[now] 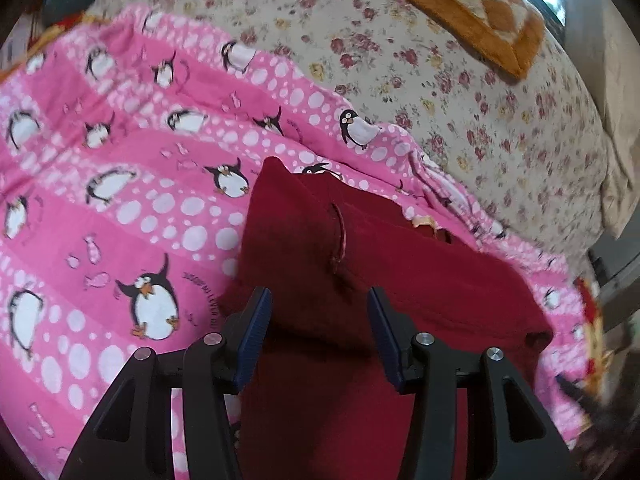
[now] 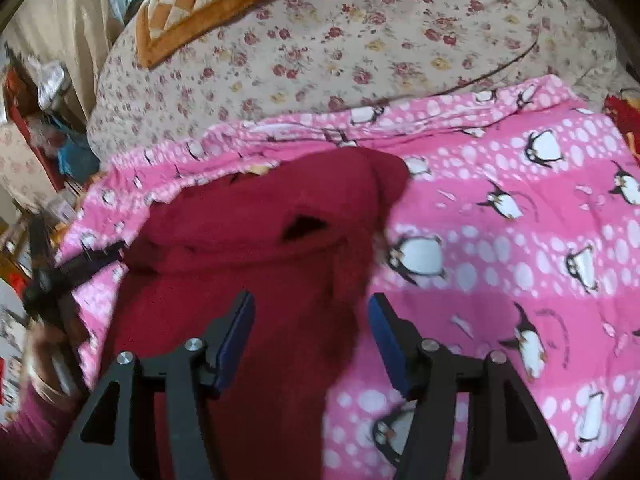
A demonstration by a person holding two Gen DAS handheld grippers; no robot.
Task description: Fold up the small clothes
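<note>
Left wrist view: looks forward and steeply down between its own fingers (image 1: 262, 332), close above the dark red garment (image 1: 360, 272), which fills the lower centre. Right wrist view: same downward tilt and closeness, garment at centre left. Both share the pink penguin blanket (image 2: 520, 240), floral bedcover (image 1: 460, 100) and orange checked cushion (image 2: 192, 4) across the top.
</note>
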